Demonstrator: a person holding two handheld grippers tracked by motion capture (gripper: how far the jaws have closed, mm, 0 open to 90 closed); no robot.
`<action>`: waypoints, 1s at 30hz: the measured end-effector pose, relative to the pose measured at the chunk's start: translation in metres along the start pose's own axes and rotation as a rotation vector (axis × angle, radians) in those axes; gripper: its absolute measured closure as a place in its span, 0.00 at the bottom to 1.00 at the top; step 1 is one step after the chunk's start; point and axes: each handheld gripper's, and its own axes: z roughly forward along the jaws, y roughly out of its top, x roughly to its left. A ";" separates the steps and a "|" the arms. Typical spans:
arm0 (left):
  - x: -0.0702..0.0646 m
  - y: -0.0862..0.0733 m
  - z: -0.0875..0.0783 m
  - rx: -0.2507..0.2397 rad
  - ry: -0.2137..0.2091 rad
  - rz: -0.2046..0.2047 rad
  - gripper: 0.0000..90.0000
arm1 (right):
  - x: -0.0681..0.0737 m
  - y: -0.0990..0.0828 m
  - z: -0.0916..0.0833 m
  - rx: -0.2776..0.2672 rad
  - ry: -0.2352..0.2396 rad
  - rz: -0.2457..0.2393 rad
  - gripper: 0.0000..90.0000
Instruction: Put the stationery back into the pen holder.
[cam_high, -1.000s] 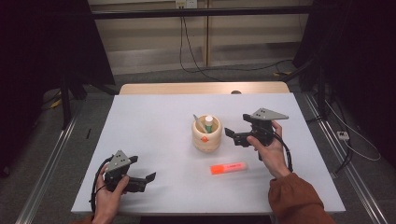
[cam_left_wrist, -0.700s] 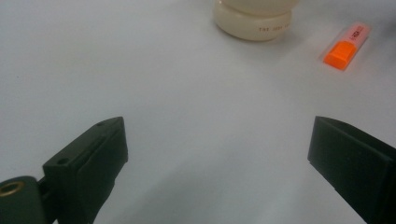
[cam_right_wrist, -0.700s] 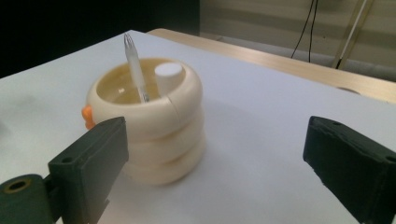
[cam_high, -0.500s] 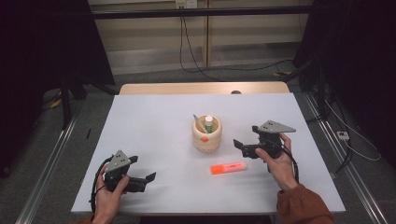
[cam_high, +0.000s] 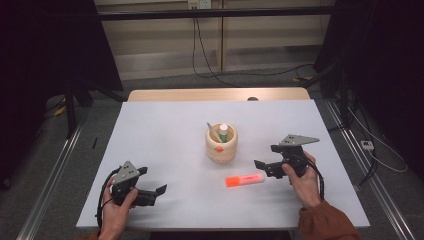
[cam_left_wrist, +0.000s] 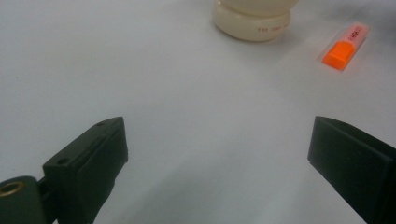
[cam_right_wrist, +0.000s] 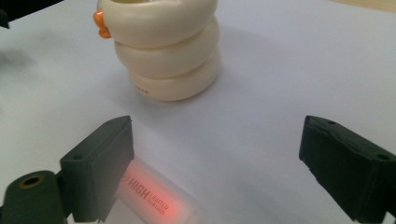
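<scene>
An orange highlighter (cam_high: 245, 180) lies flat on the white table (cam_high: 165, 130), in front of a cream ringed pen holder (cam_high: 221, 145) with a green-capped marker and a pen in it. My right gripper (cam_high: 266, 157) hovers low just right of the highlighter, pointing left at it. Its jaws have just closed a little but still stand wide. In the right gripper view (cam_right_wrist: 217, 126) the highlighter (cam_right_wrist: 154, 198) lies by the left jaw, unpressed, with the holder (cam_right_wrist: 163, 51) behind. My left gripper (cam_high: 151, 181) rests open at the near left, with nothing between its fingers (cam_left_wrist: 217, 130).
The left gripper view shows the holder's base (cam_left_wrist: 252, 18) and the highlighter (cam_left_wrist: 344, 46) far ahead across bare table. A wooden strip (cam_high: 215, 94) runs along the table's far edge. Cables lie on the floor beyond.
My right gripper has moved down and toward the near right, from beside the pen holder to beside the highlighter. The left gripper has stayed in place.
</scene>
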 end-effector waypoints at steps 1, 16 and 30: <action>0.000 0.000 0.000 0.000 0.000 0.000 0.05 | 0.000 0.000 0.000 0.000 0.000 0.000 0.12; 0.000 0.000 0.000 0.005 -0.004 -0.001 0.05 | 0.002 -0.003 0.008 0.049 0.032 -0.056 0.51; 0.001 0.000 -0.001 0.006 0.007 0.000 0.05 | -0.004 -0.005 0.012 0.120 0.031 -0.039 1.00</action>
